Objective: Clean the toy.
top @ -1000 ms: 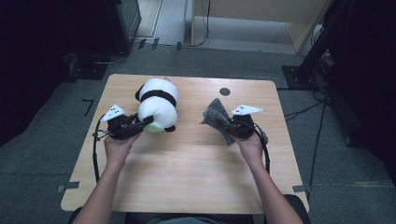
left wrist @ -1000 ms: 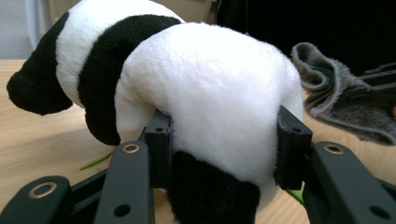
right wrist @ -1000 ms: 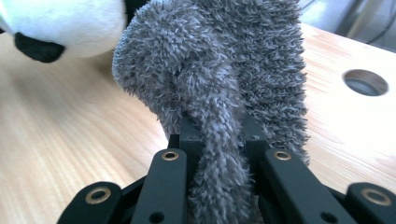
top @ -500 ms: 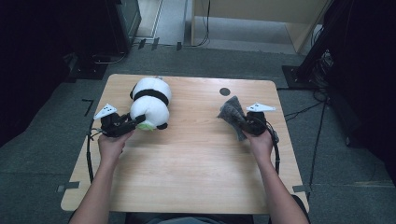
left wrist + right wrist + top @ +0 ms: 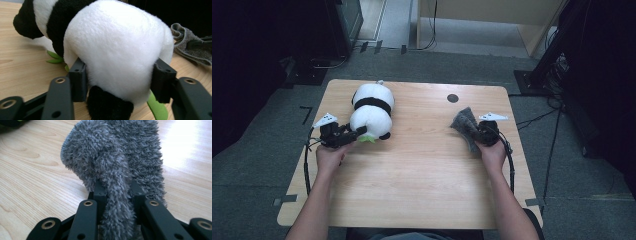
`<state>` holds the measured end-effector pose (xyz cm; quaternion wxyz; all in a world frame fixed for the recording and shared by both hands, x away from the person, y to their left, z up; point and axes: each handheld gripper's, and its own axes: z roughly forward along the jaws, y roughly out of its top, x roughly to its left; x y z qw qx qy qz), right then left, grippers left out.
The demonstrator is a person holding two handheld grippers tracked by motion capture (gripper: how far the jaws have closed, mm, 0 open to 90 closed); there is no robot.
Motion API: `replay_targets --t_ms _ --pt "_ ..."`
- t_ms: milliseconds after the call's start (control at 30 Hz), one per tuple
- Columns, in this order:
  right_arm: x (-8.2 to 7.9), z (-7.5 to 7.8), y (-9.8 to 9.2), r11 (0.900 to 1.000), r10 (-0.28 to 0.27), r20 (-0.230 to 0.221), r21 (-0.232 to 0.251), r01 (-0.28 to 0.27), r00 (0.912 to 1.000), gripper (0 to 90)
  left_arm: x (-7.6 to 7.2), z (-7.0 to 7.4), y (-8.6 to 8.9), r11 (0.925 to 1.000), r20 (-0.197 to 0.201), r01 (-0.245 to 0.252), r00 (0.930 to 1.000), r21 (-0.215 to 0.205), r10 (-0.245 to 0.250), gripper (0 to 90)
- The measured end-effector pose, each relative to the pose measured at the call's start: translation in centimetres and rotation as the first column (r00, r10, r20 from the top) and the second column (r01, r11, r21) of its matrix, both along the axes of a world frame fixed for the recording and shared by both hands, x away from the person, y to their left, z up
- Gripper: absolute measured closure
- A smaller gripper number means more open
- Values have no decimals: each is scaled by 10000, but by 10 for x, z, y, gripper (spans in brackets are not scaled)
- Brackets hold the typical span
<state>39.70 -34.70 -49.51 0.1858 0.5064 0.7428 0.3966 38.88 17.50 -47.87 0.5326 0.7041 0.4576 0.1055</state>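
A black-and-white panda plush [image 5: 371, 112] lies on the wooden table [image 5: 422, 185] at the far left, a green leaf [image 5: 156, 107] under it. My left gripper [image 5: 357, 134] holds its white rear end [image 5: 115, 45] between both pads [image 5: 78, 82]. These jaws have just been opening, and the plush still fills the gap. At the right, a grey fuzzy cloth [image 5: 463, 124] rests bunched on the table. My right gripper [image 5: 116, 192] pinches a fold of this cloth [image 5: 117, 152]. Its jaws have also just been opening slightly, the fold still between them.
A small black round mark [image 5: 452, 98] sits near the table's far edge. Bare wood spreads across the middle and front of the table. Dark floor, cables and black stands surround it. The grey cloth [image 5: 190, 45] appears far off in the left gripper view.
The hands have drawn apart. The panda has shifted left and settled on the table. The cloth has moved right and down onto the wood.
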Motion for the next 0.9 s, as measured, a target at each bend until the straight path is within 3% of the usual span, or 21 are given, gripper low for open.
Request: replay_targets --t_ms 167,333,433,500,700,900 --pt "-1 -1 2 9997 9 53 -251 -8 10000 697 0 0 -1 9998 -65 112 9999 158 -111 310" --pt "0 -2 1 10000 7 12 -48 -7 10000 600 1 2 1 9983 -399 277 9989 517 -256 218" --pt "0 1 -1 9990 56 44 434 -58 10000 514 0 4 2 9966 -369 336 9988 746 -309 193" --pt "-1 3 -2 9969 91 102 784 -98 9999 473 -2 6 2 9932 -348 318 9990 1122 -281 186" --pt "-2 3 0 9970 278 -281 730 -256 9992 452 -3 7 -2 9819 -372 339 9989 1866 -274 178" --pt "-6 6 2 9971 341 -102 687 -334 9994 451 -5 7 0 9799 -354 563 9981 1912 -505 169"
